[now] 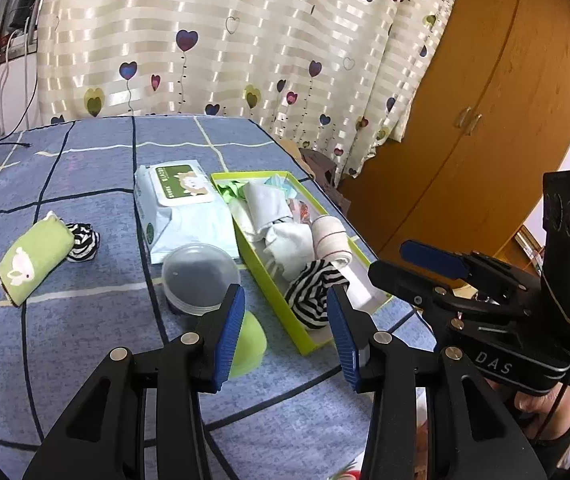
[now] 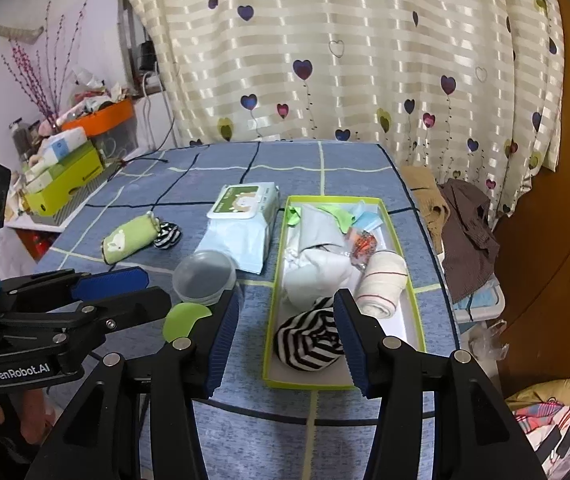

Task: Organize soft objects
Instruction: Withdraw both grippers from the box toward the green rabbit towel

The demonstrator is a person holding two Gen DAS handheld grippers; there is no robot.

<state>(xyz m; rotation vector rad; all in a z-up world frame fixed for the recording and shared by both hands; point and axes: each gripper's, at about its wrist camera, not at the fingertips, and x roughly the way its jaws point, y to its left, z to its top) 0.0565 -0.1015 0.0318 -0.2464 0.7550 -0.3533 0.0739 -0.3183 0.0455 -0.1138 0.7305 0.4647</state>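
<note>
A lime-green box (image 1: 263, 268) (image 2: 275, 296) on the blue checked table holds a black-and-white striped sock bundle (image 1: 313, 292) (image 2: 309, 344) at its near end, a cream rolled sock (image 1: 331, 240) (image 2: 381, 284) and white cloth (image 2: 317, 272). Left on the table lie a green rolled towel with a rabbit (image 1: 33, 252) (image 2: 127, 238) and a small striped sock (image 1: 83, 240) (image 2: 167, 236). My left gripper (image 1: 285, 300) hangs open and empty before the box's near corner. My right gripper (image 2: 287, 304) is open above the striped bundle, its pads off it.
A wipes pack (image 1: 181, 204) (image 2: 243, 224) lies left of the box. In front of it stand a clear round tub (image 1: 201, 276) (image 2: 204, 276) and a green lid (image 1: 251, 340) (image 2: 183, 322). Curtain behind, wooden wardrobe (image 1: 485, 120) right, cluttered shelf (image 2: 65, 176) left.
</note>
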